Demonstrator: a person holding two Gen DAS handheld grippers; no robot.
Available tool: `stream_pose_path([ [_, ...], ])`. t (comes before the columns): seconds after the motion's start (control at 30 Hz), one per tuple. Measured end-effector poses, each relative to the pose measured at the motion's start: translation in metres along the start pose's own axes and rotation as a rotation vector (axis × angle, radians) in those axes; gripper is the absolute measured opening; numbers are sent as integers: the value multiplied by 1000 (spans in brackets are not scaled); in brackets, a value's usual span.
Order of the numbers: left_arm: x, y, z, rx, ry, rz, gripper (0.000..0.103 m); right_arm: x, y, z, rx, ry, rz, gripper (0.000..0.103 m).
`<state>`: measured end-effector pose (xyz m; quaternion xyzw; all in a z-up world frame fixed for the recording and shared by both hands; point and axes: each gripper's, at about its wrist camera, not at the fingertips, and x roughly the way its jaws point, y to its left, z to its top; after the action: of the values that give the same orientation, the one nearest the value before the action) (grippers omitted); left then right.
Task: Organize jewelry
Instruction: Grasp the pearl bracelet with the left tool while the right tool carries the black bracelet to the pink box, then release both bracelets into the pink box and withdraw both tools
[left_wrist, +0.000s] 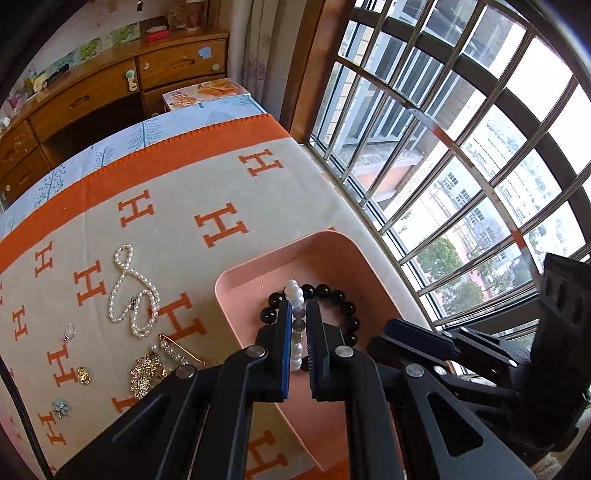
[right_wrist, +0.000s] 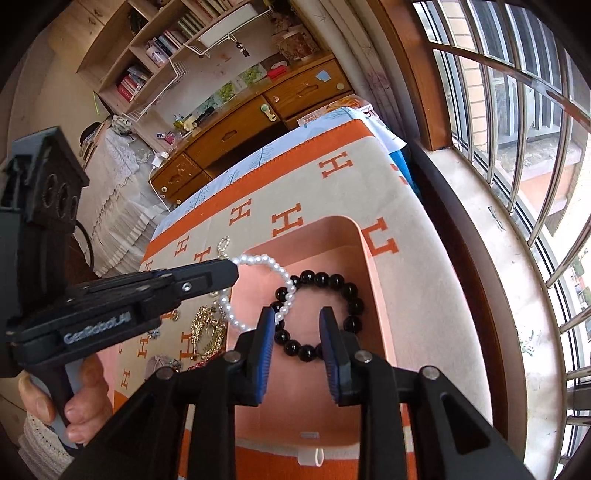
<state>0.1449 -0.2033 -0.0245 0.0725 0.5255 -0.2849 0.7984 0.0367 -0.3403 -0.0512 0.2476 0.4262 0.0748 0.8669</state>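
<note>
The left gripper (left_wrist: 298, 306) is clenched on a white pearl bracelet (right_wrist: 258, 284), which hangs above the pink tray (left_wrist: 258, 269). The right gripper (right_wrist: 297, 314) stands released, nothing between its fingers, over a black bead bracelet (right_wrist: 332, 280) lying in the tray. At about nine o'clock from the tray, a pearl necklace (left_wrist: 129, 295), gold brooch (left_wrist: 146, 373) and pearl pin (left_wrist: 177, 350) lie on the orange-lettered cloth (left_wrist: 184, 184).

A cloth (left_wrist: 229, 177) with orange H letters covers the table. A pink tray (left_wrist: 332, 254) lies on it right under the left claw (left_wrist: 297, 325), and left of that claw lie a long pearl necklace (left_wrist: 127, 295), a pearl pin (left_wrist: 177, 350), a gold brooch (left_wrist: 146, 374), a gold coin charm (left_wrist: 83, 375) and a small flower charm (left_wrist: 60, 408)
</note>
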Motion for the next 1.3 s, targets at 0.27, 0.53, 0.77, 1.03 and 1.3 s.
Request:
stream_pose_path([
  [0.27,18,-7,-7,15,-31,71,68,-3,-6,-19,39,-18,-7,30],
  [0.53,-7,10,-13,-53,-109,71,74,0,-1,-26,15,-27,-16,31],
  [0.77,-40,33,-34,-87,-196,159,74,4,16,-34,-52,-7,-8,31],
  [1.03,-84,59,-78,-122,-285,249,74,1,45,-43,-148,-9,2,31],
  [1.3,-122,100,-126,-228,-294,338,74,0,77,-51,-233,-7,16,31],
])
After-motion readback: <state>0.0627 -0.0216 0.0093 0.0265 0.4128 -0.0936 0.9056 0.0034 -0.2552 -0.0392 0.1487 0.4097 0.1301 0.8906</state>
